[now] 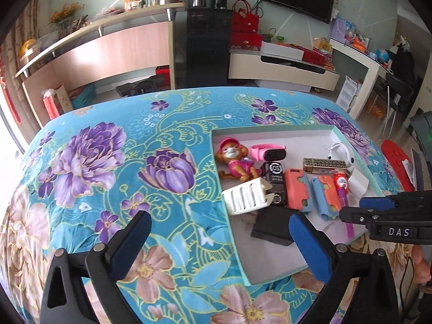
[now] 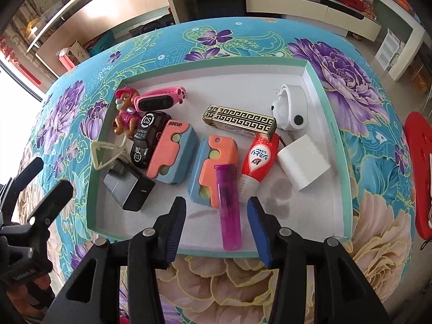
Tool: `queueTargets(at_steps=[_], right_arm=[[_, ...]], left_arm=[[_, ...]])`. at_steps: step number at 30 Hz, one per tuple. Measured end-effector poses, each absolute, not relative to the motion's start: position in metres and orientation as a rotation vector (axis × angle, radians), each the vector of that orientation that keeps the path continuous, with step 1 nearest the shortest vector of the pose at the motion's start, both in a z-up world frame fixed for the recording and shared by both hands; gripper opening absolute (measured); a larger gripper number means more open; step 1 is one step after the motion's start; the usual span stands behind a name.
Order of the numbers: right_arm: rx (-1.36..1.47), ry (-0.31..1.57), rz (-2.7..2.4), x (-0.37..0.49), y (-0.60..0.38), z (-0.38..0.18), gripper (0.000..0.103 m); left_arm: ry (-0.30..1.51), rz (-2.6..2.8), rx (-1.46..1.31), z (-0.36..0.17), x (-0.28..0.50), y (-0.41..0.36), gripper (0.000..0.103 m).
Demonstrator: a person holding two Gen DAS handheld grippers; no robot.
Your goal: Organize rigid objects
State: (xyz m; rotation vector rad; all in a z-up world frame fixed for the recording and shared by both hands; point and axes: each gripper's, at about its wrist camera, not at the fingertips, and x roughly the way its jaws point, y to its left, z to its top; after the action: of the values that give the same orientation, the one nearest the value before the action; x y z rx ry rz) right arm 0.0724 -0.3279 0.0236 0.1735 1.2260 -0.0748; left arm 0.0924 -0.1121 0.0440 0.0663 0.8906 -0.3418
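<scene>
A shallow white tray with a teal rim lies on the floral tablecloth and holds several small objects. A purple lighter lies in it, leaning on an orange-and-blue toy, between the pads of my right gripper, which stands open without touching it. My left gripper is open wide over the tray's left rim, above a cream ribbed rack and a dark grey box. In the left wrist view the right gripper shows at the right edge. The right wrist view has the left gripper at its left.
Also in the tray are a pup figure, a pink band, a black CS item, a second orange-and-blue toy, a gold patterned box, a red tube and a white cube. A red stool stands right of the table.
</scene>
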Motion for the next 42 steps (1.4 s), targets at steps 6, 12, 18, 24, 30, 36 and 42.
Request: queueTargets(at_steps=[6,12,18,24,30,36,42], right_arm=[[0.138,1.200,-0.054,0.063,-0.302,0.026,0.070],[0.156,1.190,-0.035,0.053,-0.279,0.017,0.076],[0.159,1.159,-0.058,0.043,-0.258,0.008,0.084],[0.177,1.136,-0.095,0.030,-0.244,0.003,0.088],[0.188,1.110,-0.146,0.017,-0.234,-0.002,0.088],[0.178,1.086,-0.183,0.005,-0.228,-0.008,0.088],[0.163,1.053,-0.213,-0.004,-0.226,-0.009,0.088]], left_arm=[[0.933,-0.247,0.018,0.034,0.083,-0.068,0.103],[0.956,-0.203,0.016,0.027,0.072,-0.046,0.103],[0.969,-0.180,0.017,0.022,0.060,-0.033,0.103],[0.979,-0.151,0.033,0.018,0.049,-0.028,0.103],[0.974,-0.131,0.044,0.015,0.039,-0.025,0.103],[0.995,-0.104,0.068,0.005,0.031,-0.028,0.103],[0.983,-0.086,0.073,0.000,0.024,-0.027,0.103]])
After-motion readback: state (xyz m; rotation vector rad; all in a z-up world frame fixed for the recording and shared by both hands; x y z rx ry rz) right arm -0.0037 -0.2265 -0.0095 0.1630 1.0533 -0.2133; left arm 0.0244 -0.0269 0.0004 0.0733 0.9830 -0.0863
